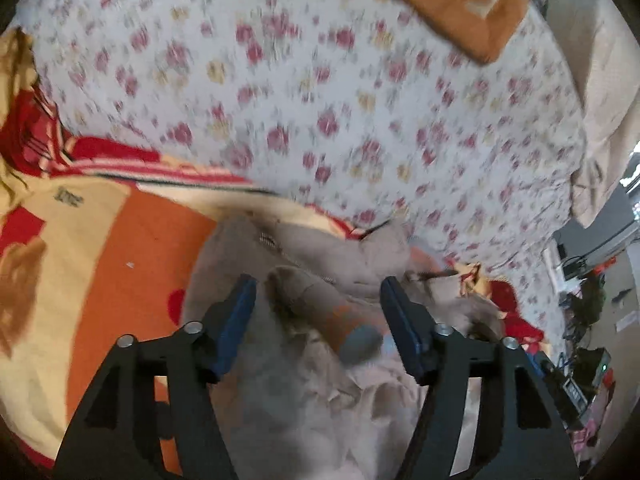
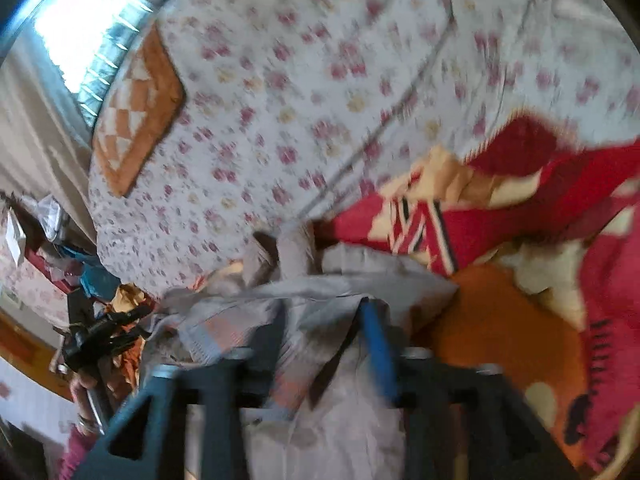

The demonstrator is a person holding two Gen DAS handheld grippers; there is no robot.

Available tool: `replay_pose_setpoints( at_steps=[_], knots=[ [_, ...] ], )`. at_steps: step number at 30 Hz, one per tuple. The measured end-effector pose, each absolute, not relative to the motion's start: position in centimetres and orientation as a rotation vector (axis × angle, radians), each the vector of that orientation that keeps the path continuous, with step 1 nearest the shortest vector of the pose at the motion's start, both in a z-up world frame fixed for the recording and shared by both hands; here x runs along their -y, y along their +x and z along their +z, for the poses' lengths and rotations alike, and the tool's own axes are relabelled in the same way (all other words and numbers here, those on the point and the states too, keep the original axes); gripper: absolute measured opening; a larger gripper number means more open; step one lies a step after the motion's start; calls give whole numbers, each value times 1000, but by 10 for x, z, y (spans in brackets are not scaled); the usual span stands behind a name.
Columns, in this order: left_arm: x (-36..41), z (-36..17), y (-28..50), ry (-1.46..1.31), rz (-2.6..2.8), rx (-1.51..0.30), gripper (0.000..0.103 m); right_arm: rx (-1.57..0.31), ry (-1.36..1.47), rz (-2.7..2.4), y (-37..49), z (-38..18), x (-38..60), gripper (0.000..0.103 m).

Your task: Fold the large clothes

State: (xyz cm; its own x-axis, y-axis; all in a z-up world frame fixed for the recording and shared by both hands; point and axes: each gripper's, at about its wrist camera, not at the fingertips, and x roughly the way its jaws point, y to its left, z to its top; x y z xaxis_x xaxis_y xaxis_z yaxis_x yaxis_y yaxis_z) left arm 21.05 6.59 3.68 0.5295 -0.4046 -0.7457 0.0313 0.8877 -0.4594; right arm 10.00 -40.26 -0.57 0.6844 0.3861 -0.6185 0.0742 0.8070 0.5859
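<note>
Lying bunched on the bed, the garment (image 1: 320, 380) was seen directly beneath both grippers, a pale grey-beige piece with a zip line and a cuffed sleeve (image 1: 332, 312) banded in orange and grey-blue. In the left wrist view the left gripper (image 1: 318, 292) was found released, its blue pads (image 1: 236, 320) standing well apart, with the sleeve lying loose between them and touched by neither. The sleeve's long axis was judged to run from about 11 o'clock to 5 o'clock between the jaws, the cuff end pointing back toward the camera. The bulk of the garment spread from the jaws toward 6 o'clock, while an orange, cream and red blanket (image 1: 100, 280) lay at 9 o'clock and a floral sheet (image 1: 320, 100) filled the field from 10 to 2 o'clock. An orange checked pillow (image 1: 448, 4) was seen at 1 o'clock.

In the right wrist view, much blurred, the right gripper (image 2: 320, 320) was judged to be parted too: one blue pad (image 2: 378, 344) was visible at about 5 o'clock of centre, and grey cloth (image 2: 312, 288) was draped across and between the fingers, though no pinch on it could be made out. The garment's crumpled mass ran there from 12 o'clock to 6 o'clock. The left gripper (image 2: 104, 332) and the hand bearing it (image 2: 86, 396) were seen at 8 o'clock.

Both grippers were judged about equally near the garment; the left was better placed for the sleeve. The garment looked unfolded and rumpled, with folding judged barely begun.
</note>
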Motion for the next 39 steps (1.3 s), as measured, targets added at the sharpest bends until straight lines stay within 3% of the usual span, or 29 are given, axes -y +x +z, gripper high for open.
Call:
replay_pose_setpoints(
  at_steps=[3, 7, 12, 17, 19, 21, 22, 28, 29, 30, 32, 33, 34, 35, 39],
  knots=[
    [-66, 51, 188, -351, -290, -962, 67, -794, 577, 280, 83, 14, 386, 49],
    [-56, 32, 170, -262, -281, -1022, 68, -926, 477, 385, 84, 0, 338, 49],
    [-43, -17, 173, -145, -182, -1128, 68, -993, 365, 306, 145, -37, 299, 49],
    [-55, -20, 172, -201, -187, -1145, 68, -1048, 409, 188, 188, -45, 306, 49],
    [-58, -15, 168, -188, -190, -1128, 68, -987, 389, 230, 175, -24, 301, 52],
    [-63, -11, 163, -200, -200, -1121, 68, -949, 317, 252, 167, -5, 288, 69],
    [-65, -10, 161, -217, -210, -1124, 68, -936, 294, 263, 166, 1, 282, 73],
    [-66, -15, 145, -226, -255, -1162, 70, -1026, 147, 337, 201, -13, 224, 77],
    [-65, -20, 144, -211, -258, -1182, 70, -1095, 105, 335, 211, -31, 212, 75],
    [-64, -23, 143, -200, -263, -1195, 70, -1141, 83, 336, 217, -45, 206, 57],
    [-62, -30, 142, -169, -284, -1188, 67, -1152, 38, 313, 220, -62, 200, 32],
    [-61, -30, 143, -150, -293, -1175, 47, -1130, 35, 319, 220, -60, 201, 19],
    [-59, -28, 147, -123, -309, -1161, 25, -1111, 42, 325, 220, -56, 202, 14],
    [-57, -26, 152, -106, -315, -1153, 18, -1090, 59, 327, 222, -51, 204, 11],
    [-62, -9, 181, -119, -285, -1078, 11, -980, 126, 289, 239, -27, 213, 9]
  ],
)
